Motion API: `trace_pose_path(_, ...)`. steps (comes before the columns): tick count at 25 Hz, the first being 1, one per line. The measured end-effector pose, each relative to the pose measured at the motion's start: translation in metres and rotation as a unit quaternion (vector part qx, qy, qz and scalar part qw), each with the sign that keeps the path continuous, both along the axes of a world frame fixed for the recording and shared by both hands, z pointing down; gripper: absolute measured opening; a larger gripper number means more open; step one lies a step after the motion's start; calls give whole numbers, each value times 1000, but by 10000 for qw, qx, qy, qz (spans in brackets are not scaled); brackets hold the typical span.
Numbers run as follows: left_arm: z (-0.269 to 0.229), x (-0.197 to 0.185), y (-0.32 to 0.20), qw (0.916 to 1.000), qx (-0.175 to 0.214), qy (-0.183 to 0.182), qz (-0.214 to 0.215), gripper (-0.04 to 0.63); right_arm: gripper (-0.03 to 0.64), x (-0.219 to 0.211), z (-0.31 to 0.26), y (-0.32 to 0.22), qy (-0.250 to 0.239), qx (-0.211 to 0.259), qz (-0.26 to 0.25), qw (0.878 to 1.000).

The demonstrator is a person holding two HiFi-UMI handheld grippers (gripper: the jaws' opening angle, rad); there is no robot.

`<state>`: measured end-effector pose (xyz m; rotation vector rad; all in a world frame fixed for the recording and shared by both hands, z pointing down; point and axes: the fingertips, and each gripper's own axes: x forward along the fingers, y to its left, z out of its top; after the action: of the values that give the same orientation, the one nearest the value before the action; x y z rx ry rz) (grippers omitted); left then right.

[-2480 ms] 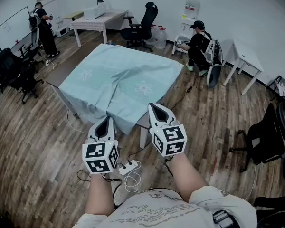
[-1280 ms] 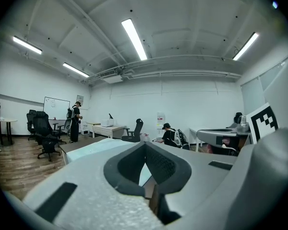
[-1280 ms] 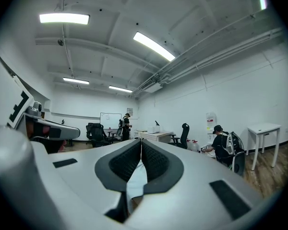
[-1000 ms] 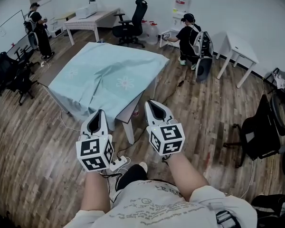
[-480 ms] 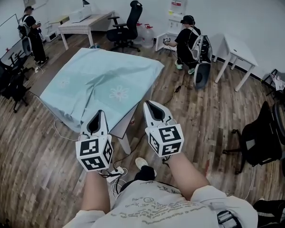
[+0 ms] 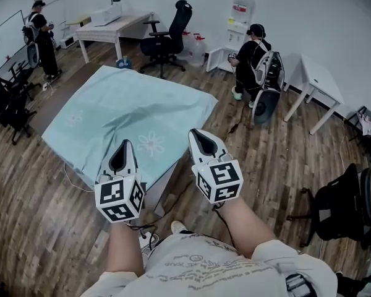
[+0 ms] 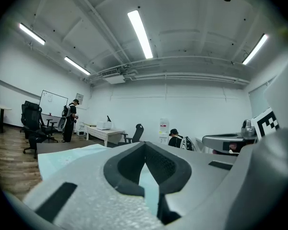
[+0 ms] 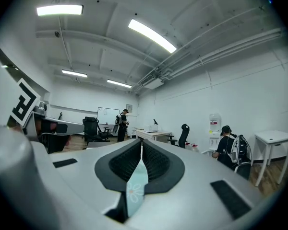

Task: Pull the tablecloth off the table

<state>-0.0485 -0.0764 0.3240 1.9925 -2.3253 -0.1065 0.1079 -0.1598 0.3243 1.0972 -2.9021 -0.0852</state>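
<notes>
A light blue tablecloth (image 6: 130,101) with daisy prints lies rumpled over the table (image 6: 163,189), whose white near side shows under the cloth's edge. My left gripper (image 6: 124,147) is at the cloth's near edge, shut on it. A blue strip of the tablecloth (image 7: 149,188) shows between the closed jaws of the left gripper (image 7: 145,150). My right gripper (image 6: 196,135) is at the near right corner, also shut. A fold of the tablecloth (image 8: 134,188) with a daisy on it is pinched in the right gripper (image 8: 140,145).
A person (image 6: 257,48) crouches by a water dispenser (image 6: 241,10) beyond the table. Another person (image 6: 42,30) stands far left. An office chair (image 6: 170,33) and white desk (image 6: 111,22) are behind. A small white table (image 6: 318,79) and black chair (image 6: 343,203) are right. A power strip (image 6: 145,237) lies by my feet.
The cloth has slid toward me and bunched in the middle, baring dark tabletop on the far left. Both grippers stay shut on its near edge.
</notes>
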Motion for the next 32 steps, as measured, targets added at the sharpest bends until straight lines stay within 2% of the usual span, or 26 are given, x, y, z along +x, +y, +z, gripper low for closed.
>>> trace_pose_path(5, 10, -23, -48, 9998, -135, 59, -97, 12, 14, -27, 6, -47, 39, -60, -163, 9998)
trace_pose_path(10, 17, -45, -57, 9991, -291, 132, -290, 12, 14, -55, 12, -66, 126, -172, -411, 9989)
trace_pose_path(14, 37, -63, -66, 9965, -633, 133, -532, 12, 14, -74, 20, -88, 185, -268, -631, 9975)
trace_pose_path(18, 60, -88, -66, 9901, -943, 98, -1031, 13, 14, -96, 29, -106, 304, -326, -881, 9951)
trace_pose_path(26, 86, -147, -63, 9773, -1157, 280, -1752, 14, 14, -151, 45, -141, 403, -485, -1232, 9904)
trace_pose_path(32, 99, -191, -76, 9619, -1335, 420, -2350, 15, 14, -200, 56, -193, 531, -538, -1516, 9856)
